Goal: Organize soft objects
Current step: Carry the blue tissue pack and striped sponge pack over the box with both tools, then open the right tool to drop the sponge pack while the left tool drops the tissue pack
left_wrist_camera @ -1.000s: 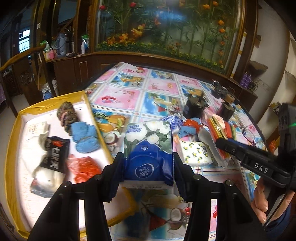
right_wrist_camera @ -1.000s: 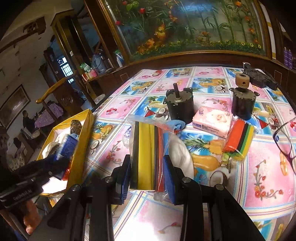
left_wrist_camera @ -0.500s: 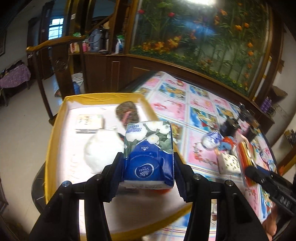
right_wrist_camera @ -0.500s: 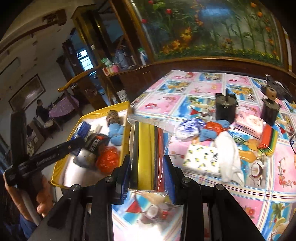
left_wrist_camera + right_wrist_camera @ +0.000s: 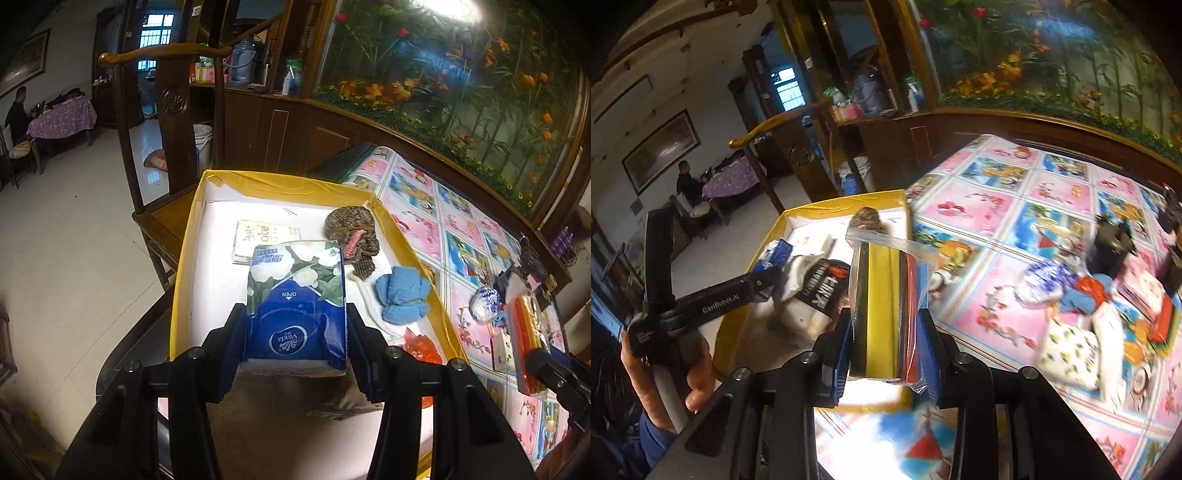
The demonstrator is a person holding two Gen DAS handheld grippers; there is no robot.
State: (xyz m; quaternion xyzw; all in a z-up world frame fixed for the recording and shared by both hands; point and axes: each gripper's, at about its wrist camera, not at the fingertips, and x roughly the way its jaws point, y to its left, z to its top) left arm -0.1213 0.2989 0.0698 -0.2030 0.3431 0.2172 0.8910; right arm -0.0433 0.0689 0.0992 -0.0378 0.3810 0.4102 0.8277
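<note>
Tissue pack (image 5: 295, 299), a soft rectangular plastic-wrapped block in blue with white flowers, is clamped between the jaws of the left gripper (image 5: 295, 332), its long axis running toward 12 o'clock along the fingers. It hangs above the yellow-rimmed white-lined cardboard box (image 5: 258, 181), which holds a flat pale tissue packet (image 5: 266, 240) at 11 o'clock, a brown knitted roll (image 5: 351, 232) at 1 o'clock and a light blue knitted sock bundle (image 5: 402, 295) at 3 o'clock. The right gripper (image 5: 886, 332) pinches a clear crinkly bag of flat felt sheets (image 5: 882, 306), yellow, black and red, edge-up and pointing to 12 o'clock, over the box's near corner beside the glossy pink patterned tablecloth (image 5: 997, 206).
</note>
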